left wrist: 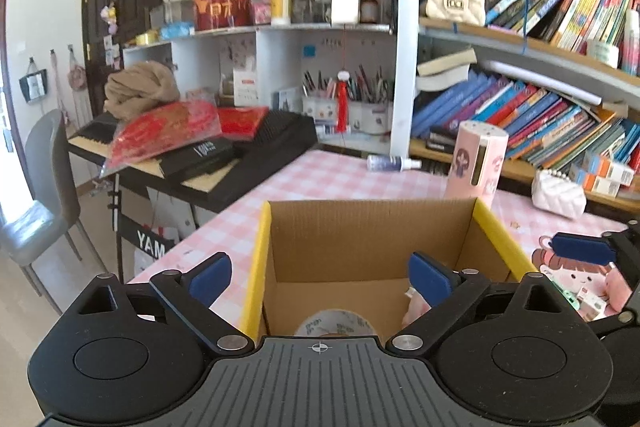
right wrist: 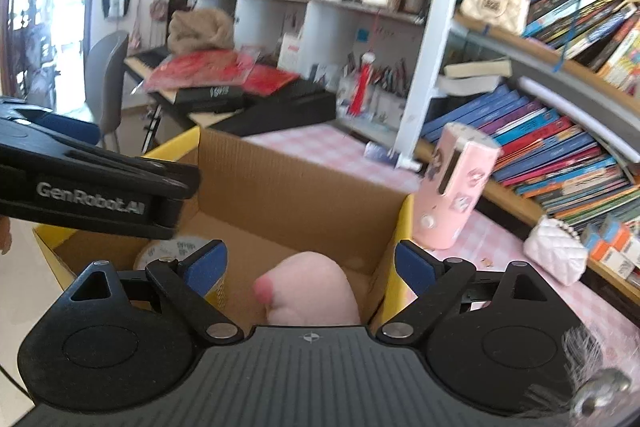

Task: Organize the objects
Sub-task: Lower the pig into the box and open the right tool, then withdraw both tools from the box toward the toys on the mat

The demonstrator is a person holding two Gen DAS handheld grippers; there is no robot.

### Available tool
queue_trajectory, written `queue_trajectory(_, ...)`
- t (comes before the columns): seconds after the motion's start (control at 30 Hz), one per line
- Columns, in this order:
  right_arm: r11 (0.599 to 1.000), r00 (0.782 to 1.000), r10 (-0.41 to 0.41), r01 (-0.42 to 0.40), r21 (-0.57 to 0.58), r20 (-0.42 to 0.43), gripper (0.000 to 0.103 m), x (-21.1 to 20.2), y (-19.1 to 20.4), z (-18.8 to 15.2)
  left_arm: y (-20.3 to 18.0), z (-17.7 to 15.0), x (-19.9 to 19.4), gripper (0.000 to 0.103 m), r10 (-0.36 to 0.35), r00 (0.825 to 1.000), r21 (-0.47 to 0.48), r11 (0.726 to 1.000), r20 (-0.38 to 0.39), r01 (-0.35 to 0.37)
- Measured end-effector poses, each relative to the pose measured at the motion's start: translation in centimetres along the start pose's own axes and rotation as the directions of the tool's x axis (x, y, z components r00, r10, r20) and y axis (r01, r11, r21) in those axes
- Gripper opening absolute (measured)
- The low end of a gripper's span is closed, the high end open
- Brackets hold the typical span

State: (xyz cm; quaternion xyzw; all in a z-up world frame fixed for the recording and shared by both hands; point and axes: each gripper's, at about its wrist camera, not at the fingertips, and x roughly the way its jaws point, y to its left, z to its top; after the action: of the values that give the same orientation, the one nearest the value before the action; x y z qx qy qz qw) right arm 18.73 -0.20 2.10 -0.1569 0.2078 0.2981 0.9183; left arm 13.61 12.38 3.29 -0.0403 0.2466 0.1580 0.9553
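An open cardboard box (left wrist: 360,239) with yellow flaps stands on the pink checked table; it also shows in the right wrist view (right wrist: 288,195). Inside lie a roll of tape (left wrist: 336,323) and a pink plush toy (right wrist: 312,291). My left gripper (left wrist: 320,279) is open and empty over the box's near edge. My right gripper (right wrist: 310,267) is open above the plush toy, not touching it. The left gripper's body (right wrist: 92,187) crosses the right wrist view at the left.
A pink cylindrical container (left wrist: 478,163) stands behind the box, with a small spray bottle (left wrist: 392,163) and a white quilted purse (left wrist: 558,197) nearby. Bookshelves (left wrist: 540,115) line the right. A keyboard (left wrist: 200,155) with clutter and a grey chair (left wrist: 44,195) are at left.
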Motion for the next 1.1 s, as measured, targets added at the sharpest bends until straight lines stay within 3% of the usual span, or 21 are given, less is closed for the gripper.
queue_trajectory(0.3,0.987,0.991,-0.132,0.129,0.091,0.025,0.091,-3.6,-0.2,-0.4,1.3,-1.1,-2.3,0.097,-0.017,1.0,-0.012,1.0,0.016,0.018)
queue_trajectory(0.53,0.956,0.973,-0.224,0.23,0.184,-0.05,0.092,-5.7,0.4,-2.0,2.8,-3.1,-4.4,0.098,-0.02,1.0,-0.014,1.0,-0.005,0.02)
queue_trajectory(0.83,0.935,0.958,-0.237,0.27,0.228,-0.164,0.092,-7.8,3.7,-4.5,4.5,-6.5,-7.1,0.098,-0.013,0.997,0.014,1.0,-0.082,0.015)
queue_trajectory(1.1,0.931,0.95,-0.236,0.282,0.23,-0.206,0.093,-10.0,6.2,-6.2,5.1,-8.5,-9.0,0.098,-0.024,0.992,0.051,0.998,-0.12,0.03)
